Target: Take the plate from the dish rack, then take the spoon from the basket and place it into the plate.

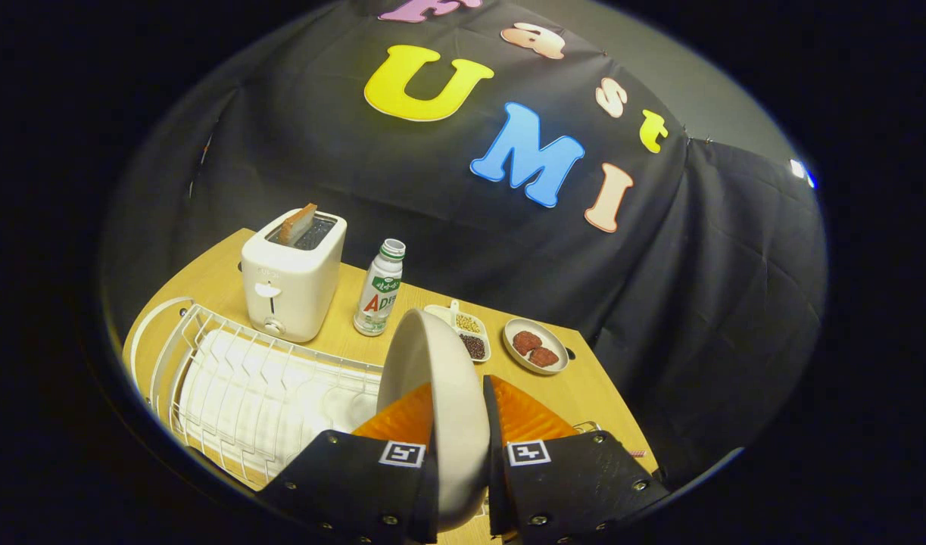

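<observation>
Plate (440,378) held on edge, clamped between both fingers of the claw (459,412), lifted above the desk (576,393). White dish rack (258,393) sits below, beside the toaster (292,276)

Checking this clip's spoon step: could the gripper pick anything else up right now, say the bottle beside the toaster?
Probably not. The gripper is shut on the plate, held on edge between both fingers over the dish rack. The bottle stands unobstructed beyond, beside the toaster, but the plate must be set down first.
</observation>
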Available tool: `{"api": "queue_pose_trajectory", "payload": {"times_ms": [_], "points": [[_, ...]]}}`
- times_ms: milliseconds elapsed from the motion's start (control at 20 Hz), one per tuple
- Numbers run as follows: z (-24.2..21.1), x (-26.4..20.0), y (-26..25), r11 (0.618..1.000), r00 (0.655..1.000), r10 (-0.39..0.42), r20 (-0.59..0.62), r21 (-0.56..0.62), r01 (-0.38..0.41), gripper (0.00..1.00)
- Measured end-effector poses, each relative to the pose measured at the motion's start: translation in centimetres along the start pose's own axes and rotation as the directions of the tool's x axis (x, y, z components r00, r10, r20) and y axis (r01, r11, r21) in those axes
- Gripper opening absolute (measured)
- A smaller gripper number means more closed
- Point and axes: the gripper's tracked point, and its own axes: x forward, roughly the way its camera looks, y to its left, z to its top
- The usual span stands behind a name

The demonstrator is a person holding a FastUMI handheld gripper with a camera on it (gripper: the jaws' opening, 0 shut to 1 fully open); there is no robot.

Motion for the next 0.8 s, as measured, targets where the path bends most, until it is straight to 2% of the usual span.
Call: {"api": "queue_pose_trajectory", "payload": {"times_ms": [400,800], "points": [[-0.7,-4.6,-4.2,0.998,0.999,-0.023,0.032,0.058,0.021,0.26],[-5.7,-8.8,-6.8,0.994,1.000,0.025,0.013,0.106,-0.026,0.25]]}}
